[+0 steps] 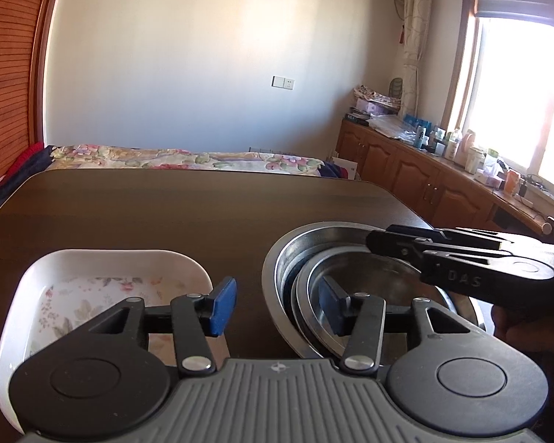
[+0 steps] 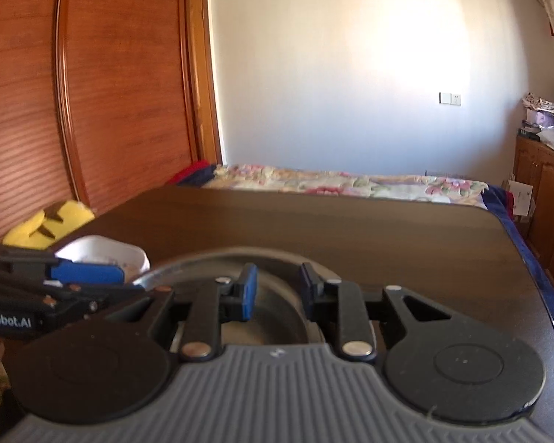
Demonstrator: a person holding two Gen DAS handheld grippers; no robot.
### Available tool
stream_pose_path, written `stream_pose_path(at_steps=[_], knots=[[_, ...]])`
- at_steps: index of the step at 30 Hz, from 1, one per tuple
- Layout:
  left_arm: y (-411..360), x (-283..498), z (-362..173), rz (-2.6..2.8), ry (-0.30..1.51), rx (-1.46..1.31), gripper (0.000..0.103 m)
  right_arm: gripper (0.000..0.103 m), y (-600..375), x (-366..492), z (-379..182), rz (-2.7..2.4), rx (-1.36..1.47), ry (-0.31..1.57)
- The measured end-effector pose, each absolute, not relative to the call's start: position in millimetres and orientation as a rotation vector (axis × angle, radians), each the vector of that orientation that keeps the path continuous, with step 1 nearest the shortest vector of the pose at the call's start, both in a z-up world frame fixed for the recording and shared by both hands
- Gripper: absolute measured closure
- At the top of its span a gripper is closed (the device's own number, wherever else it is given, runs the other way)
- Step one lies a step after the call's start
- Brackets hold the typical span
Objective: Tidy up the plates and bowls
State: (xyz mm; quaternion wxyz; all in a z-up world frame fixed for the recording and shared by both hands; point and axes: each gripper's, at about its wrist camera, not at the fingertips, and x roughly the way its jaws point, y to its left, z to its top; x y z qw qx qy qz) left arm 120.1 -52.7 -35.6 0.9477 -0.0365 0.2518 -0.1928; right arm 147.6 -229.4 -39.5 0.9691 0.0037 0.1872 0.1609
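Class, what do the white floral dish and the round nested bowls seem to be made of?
White floral dish: likely glazed ceramic, or possibly melamine; glossy white rim, printed flowers inside. Nested bowls: apparently stainless steel; grey, thin-rimmed, with mirror-like reflections.

hidden: steel bowls [image 2: 203, 258] mostly behind right gripper [image 2: 275, 291] | cut off: white dish [image 1: 107, 262] near edge
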Motion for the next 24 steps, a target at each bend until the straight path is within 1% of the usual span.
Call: stream_pose_path(at_steps=[3, 4, 6, 7, 8, 12, 14, 17, 19, 24], knots=[[-54, 119, -36, -0.394, 0.509, -0.075, 0.050, 0.075, -233, 141, -39, 0.325, 0.027, 0.360], [-55, 118, -36, -0.395, 0.507, -0.073, 0.050, 0.072, -234, 139, -39, 0.319, 0.030, 0.353], [-57, 118, -37, -0.395, 0.506, -0.068, 0.050, 0.059, -236, 137, -38, 0.297, 0.022, 0.336], [-58, 118, -38, -0.396, 0.506, -0.068, 0.050, 0.049, -236, 134, -38, 0.285, 0.020, 0.327], [-58, 118, -38, -0.396, 0.505, -0.069, 0.050, 0.046, -236, 133, -39, 0.276, 0.020, 0.320], [-59, 118, -43, -0.402, 0.504, -0.057, 0.051, 0.046, -237, 128, -43, 0.248, 0.022, 0.323], [-61, 119, -44, -0.407, 0.508, -0.055, 0.056, 0.042, -235, 121, -46, 0.231, 0.010, 0.310], [-61, 122, -46, -0.407, 0.511, -0.054, 0.058, 0.037, -232, 114, -48, 0.199, -0.008, 0.299], [-63, 124, -47, -0.408, 0.513, -0.050, 0.060, 0.036, -232, 112, -49, 0.184, 0.002, 0.297], [-67, 125, -48, -0.406, 0.513, -0.040, 0.061, 0.036, -239, 113, -55, 0.176, 0.041, 0.319]])
